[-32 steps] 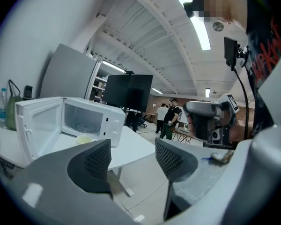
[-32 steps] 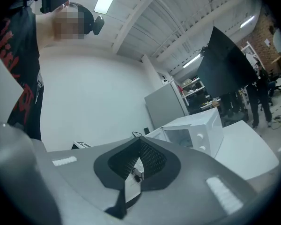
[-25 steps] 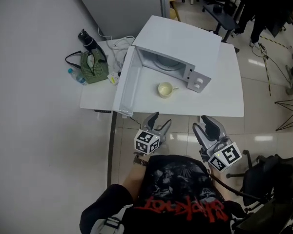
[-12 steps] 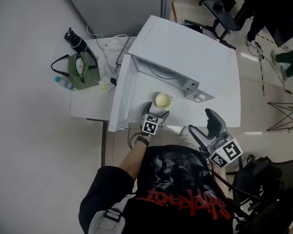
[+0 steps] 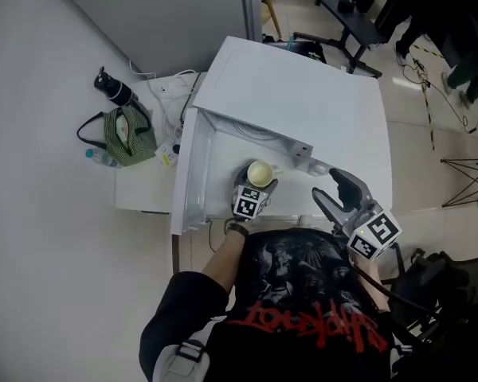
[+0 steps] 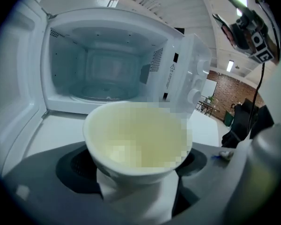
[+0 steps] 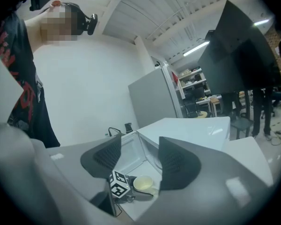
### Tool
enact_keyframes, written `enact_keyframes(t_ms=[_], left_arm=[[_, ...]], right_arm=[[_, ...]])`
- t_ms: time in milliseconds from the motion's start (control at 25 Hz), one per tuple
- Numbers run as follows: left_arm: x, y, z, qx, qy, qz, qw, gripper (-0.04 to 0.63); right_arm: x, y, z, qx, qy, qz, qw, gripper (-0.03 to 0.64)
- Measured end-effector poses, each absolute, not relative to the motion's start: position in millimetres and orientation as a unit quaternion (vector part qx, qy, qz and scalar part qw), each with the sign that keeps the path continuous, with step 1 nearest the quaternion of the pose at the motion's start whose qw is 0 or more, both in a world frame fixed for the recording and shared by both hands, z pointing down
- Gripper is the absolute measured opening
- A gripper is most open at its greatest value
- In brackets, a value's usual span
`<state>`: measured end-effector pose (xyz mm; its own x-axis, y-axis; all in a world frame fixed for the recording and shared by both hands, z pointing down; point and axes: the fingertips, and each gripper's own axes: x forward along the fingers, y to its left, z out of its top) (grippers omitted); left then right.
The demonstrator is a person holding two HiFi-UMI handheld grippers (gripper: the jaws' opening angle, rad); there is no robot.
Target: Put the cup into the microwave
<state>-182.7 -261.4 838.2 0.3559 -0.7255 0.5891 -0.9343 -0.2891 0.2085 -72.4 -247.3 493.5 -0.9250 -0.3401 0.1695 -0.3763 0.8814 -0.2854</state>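
The cup (image 5: 260, 172) stands on the surface (image 5: 139, 189) just before the open microwave (image 5: 303, 94), between the fingers (image 6: 72, 168) of the left gripper (image 5: 257, 184). These have just been opening and stand apart on either side of its base, not pressing it. The right gripper (image 5: 329, 188) is off to the right, well apart from the cup, its fingers apart on nothing, though they have just been closing.

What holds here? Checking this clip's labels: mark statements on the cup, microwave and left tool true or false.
1. The microwave has its door open. True.
2. The cup is inside the microwave. False: it stands on the table, in front of the microwave.
3. The left tool is clear of the cup. False: the cup is between its jaws, which have just been opening.
4. A green bag lies on the table. True.
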Motion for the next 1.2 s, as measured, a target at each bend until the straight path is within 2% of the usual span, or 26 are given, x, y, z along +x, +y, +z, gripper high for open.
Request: enact_keyframes(t_ms=[120,160,200,440,640,760,920,1200], left_arm=[[-182,-244,823,0.783,-0.529,0.155,0.288,0.449],[-182,-237,816,0.784,-0.530,0.146,0.289,0.449],[-182,-229,808,0.785,-0.530,0.139,0.287,0.449],[-199,-209,755,0.783,-0.551,0.126,0.259,0.449],[-217,-243,706,0.778,-0.580,0.109,0.214,0.449],[-224,-279,696,0.782,-0.581,0.116,0.194,0.449],[-223,-315,711,0.785,-0.569,0.119,0.214,0.449],[-206,-310,721,0.792,-0.550,0.110,0.241,0.449]], right_arm=[[-66,-257,500,0.196,-0.963,0.178,0.046,0.062],[-65,-260,501,0.198,-0.963,0.181,0.039,0.012],[-65,-263,501,0.199,-0.962,0.183,0.035,0.000],[-68,-272,513,0.205,-0.960,0.185,0.037,0.000],[-63,-266,499,0.180,-0.963,0.200,-0.010,0.000],[-51,-272,504,0.224,-0.960,0.166,0.012,0.000],[-46,-264,499,0.211,-0.970,0.119,0.025,0.000],[-79,-203,509,0.072,-0.991,0.094,0.066,0.000]])
